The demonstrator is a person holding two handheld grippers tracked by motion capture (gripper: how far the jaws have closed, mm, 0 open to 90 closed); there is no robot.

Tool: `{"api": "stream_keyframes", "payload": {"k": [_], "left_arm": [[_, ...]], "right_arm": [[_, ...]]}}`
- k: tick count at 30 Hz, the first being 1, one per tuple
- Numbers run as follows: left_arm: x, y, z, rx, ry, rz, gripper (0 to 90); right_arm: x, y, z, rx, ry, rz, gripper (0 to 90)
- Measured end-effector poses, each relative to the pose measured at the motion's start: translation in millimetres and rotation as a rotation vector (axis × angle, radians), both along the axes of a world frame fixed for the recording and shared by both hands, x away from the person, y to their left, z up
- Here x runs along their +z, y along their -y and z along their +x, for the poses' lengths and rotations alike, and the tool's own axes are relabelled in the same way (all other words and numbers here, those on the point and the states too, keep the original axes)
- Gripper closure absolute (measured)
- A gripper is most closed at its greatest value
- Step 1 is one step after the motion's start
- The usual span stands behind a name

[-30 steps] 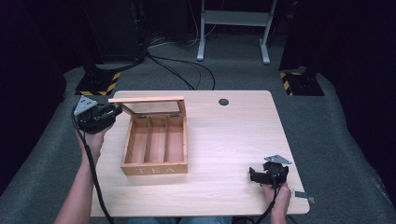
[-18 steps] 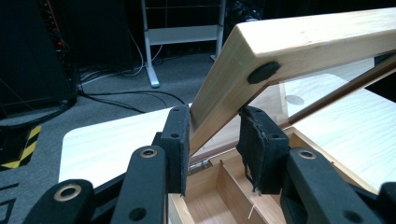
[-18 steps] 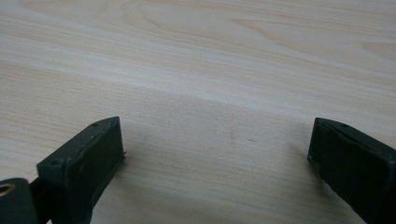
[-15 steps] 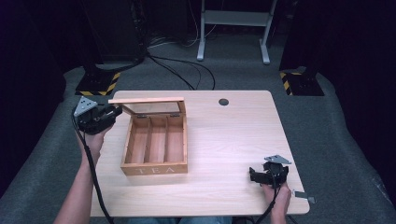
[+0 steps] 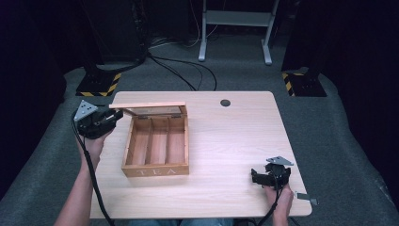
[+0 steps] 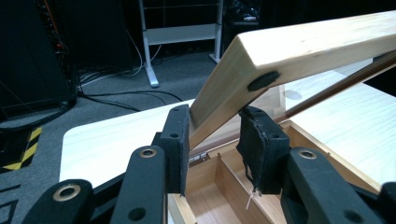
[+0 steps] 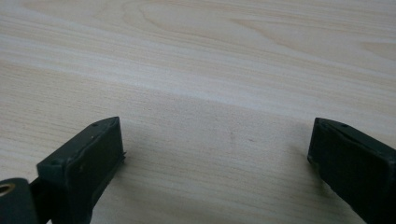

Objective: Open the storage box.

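Left tongs (image 6: 212, 140) clamp lid (image 6: 299, 51) corner; box (image 6: 219, 182) interior mostly hidden.

Wooden tea box (image 5: 157, 150), three empty compartments, left on table; hinged lid (image 5: 148, 106) raised, roughly level.

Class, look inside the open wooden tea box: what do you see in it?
The tea box shows three bare compartments split by two dividers. The raised lid, clamped by the left gripper, covers the back edge.

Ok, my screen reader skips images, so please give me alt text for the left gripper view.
The left hand-held gripper clamps the edge of a wooden tea box's lid, holding it tilted open. Below lie the box's empty compartments, with the pale wooden table behind.
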State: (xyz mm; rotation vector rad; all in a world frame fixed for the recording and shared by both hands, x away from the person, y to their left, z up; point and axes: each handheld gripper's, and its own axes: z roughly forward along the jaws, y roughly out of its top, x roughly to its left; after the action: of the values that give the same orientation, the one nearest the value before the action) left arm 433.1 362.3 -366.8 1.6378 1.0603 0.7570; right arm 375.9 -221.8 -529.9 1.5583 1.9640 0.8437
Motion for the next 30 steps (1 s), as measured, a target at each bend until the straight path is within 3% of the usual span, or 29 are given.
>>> {"api": "stream_keyframes", "payload": {"k": [12, 18, 30], "left_arm": [[-11.9, 1.8, -18.2, -0.021, 0.0, 0.016, 58.4], [-22.5, 1.9, -27.5, -0.04, -0.031, 0.033, 51.5], [-53.2, 1.4, -42.1, -0.081, -0.08, 0.014, 44.9]], "right_arm": [[0.0, 0.0, 0.0, 0.0, 0.0, 0.0, 2.9], [0.0, 0.0, 0.0, 0.0, 0.0, 0.0, 2.9], [0.0, 0.0, 0.0, 0.0, 0.0, 0.0, 2.9]]}}
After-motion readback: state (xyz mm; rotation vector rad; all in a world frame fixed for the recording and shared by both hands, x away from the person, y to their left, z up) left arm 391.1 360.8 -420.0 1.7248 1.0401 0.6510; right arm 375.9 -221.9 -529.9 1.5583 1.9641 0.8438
